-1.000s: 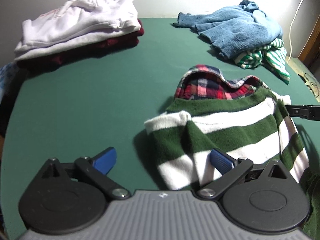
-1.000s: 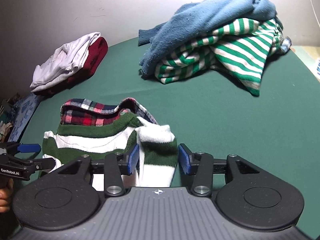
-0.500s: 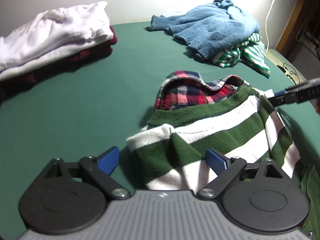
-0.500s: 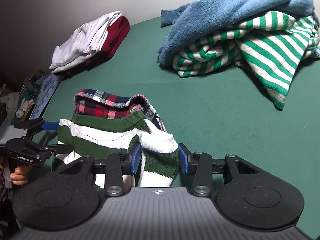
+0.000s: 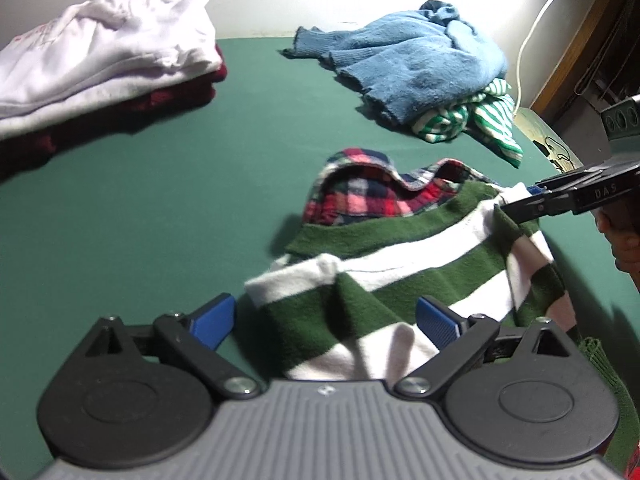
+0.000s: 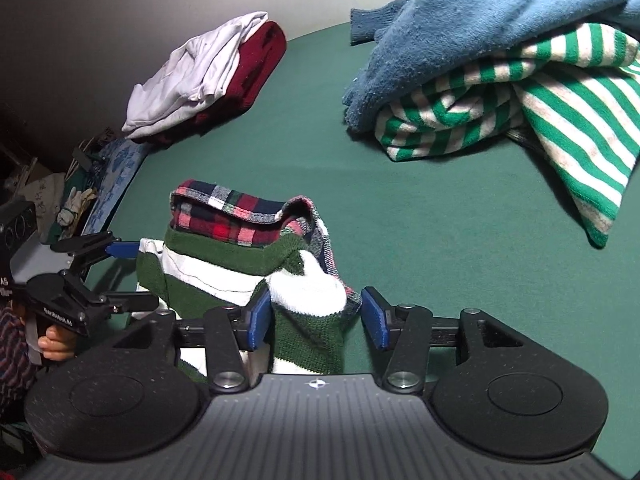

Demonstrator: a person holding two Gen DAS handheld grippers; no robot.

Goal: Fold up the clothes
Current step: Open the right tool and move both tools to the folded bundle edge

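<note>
The left tongs [image 5: 326, 322] are standing wide and opening a little further, with the near left corner of the striped jumper [image 5: 404, 264] lying between the blue pads, which are not pressing on it. The right tongs [image 6: 314, 316] are at a middling width and opening, with a bunched white-and-green fold of the same jumper in the gap and no pad pressing on it, as far as the right view shows. The jumper, dark green and white, is lying on the green table [image 5: 160, 200] directly ahead of both tongs, its long axis running across from one to the other, so each is sitting at one end and neither is clearly nearer. A plaid shirt [image 5: 360, 196] is folded beneath it, showing along the far edge. That placement looks to be what the next move hinges on: probably a release and withdrawal, or a fresh grip to carry the bundle toward the folded stack. Counting from largest: one table; one unfolded heap at the far right holding a blue sweater [image 5: 408, 64] over a bright green striped top [image 5: 484, 116]; one folded stack at the far left with a white garment [image 5: 100, 56] on a dark red one [image 6: 260, 64]; one striped jumper; one plaid shirt; two tongs.
</note>
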